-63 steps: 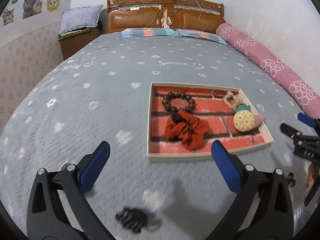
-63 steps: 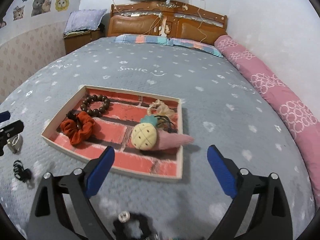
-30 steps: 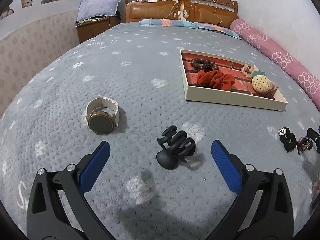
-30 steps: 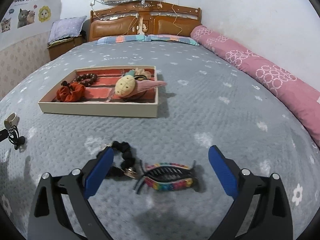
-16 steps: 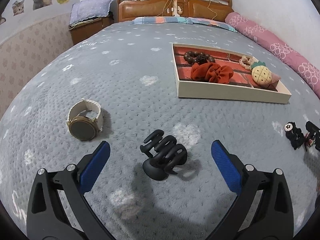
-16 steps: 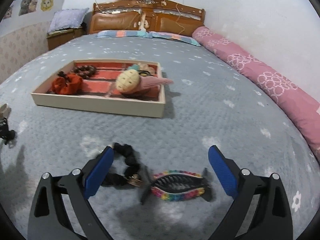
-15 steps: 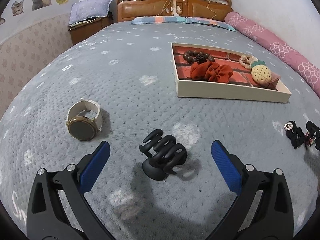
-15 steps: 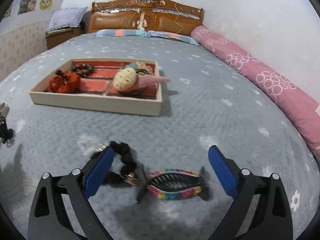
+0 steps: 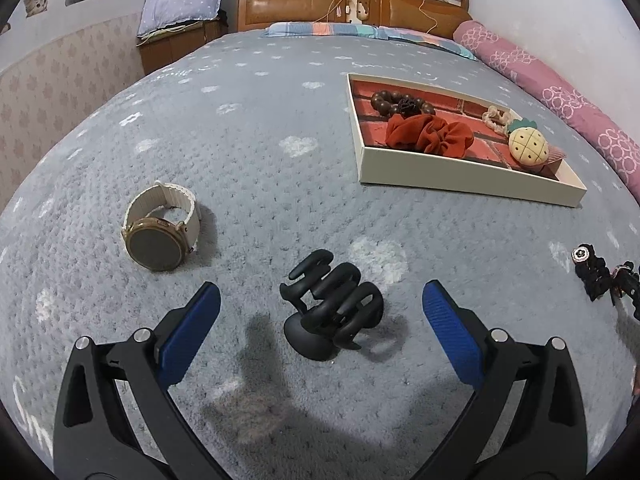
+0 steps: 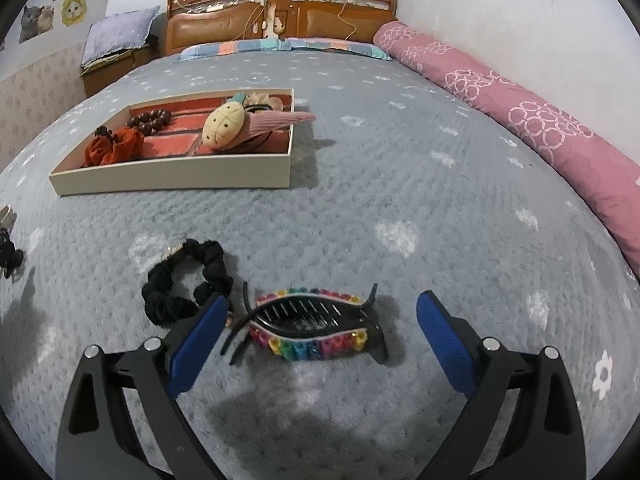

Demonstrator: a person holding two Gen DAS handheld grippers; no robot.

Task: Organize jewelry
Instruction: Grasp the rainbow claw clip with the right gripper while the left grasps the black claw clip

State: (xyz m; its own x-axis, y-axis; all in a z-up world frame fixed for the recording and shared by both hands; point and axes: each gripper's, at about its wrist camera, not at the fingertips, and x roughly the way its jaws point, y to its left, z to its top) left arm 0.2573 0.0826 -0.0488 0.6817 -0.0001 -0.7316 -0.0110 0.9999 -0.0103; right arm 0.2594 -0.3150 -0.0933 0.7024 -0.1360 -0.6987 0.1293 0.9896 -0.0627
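left gripper (image 9: pixel 320 322) spread wide around black claw clip (image 9: pixel 332 314) lying on the bedspread; right gripper (image 10: pixel 318 330) likewise apart, straddling rainbow clip (image 10: pixel 310 330). best to lower squarely, pinch mid-body, lift, carry to tray (image 9: pixel 460 178)

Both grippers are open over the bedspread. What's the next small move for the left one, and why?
Probably lower the left gripper and close on the black claw clip. Its jaws stand open on either side of the clip, which lies loose on the bedspread, outside the tray. The right gripper is likewise open, around the rainbow hair clip.
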